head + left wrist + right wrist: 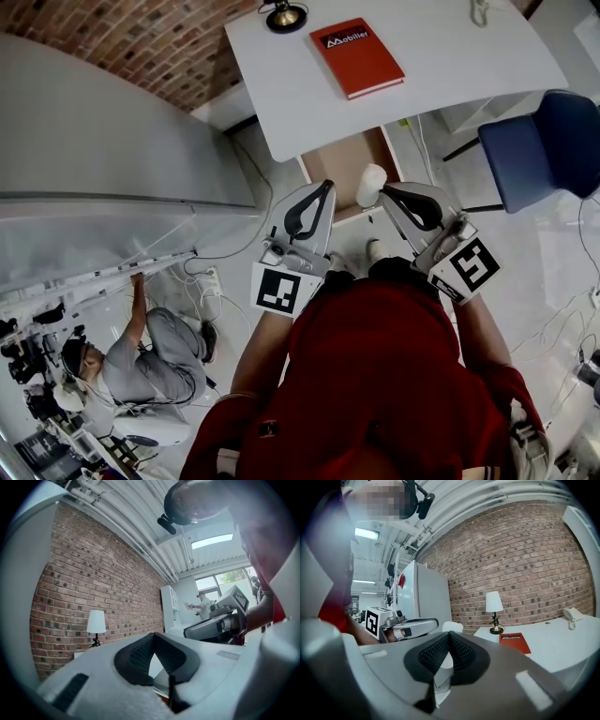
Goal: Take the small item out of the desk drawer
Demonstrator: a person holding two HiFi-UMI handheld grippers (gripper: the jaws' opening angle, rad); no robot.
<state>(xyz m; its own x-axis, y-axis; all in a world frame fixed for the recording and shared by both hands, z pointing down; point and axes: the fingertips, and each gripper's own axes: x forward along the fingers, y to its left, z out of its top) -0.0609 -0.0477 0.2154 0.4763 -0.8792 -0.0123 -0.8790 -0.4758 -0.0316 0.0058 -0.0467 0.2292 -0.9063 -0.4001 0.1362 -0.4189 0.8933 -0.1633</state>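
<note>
Under the white desk (450, 80) the drawer (343, 160) stands pulled out, and its brown inside looks bare. A small white rounded item (370, 185) sits at the drawer's front right corner. It is right beside the tips of my right gripper (385, 191), and I cannot tell whether they touch it. The right gripper's jaws are shut (449, 633), with nothing pinched between the pads. My left gripper (327, 186) hovers at the drawer's front left, its jaws also shut and empty (153, 634). Both grippers point towards the desk.
A red book (356, 56) and a lamp (284, 14) are on the desk. A blue chair (548, 145) stands to the right. A tall grey cabinet (94, 141) fills the left side. A person (141, 361) crouches on the floor at lower left.
</note>
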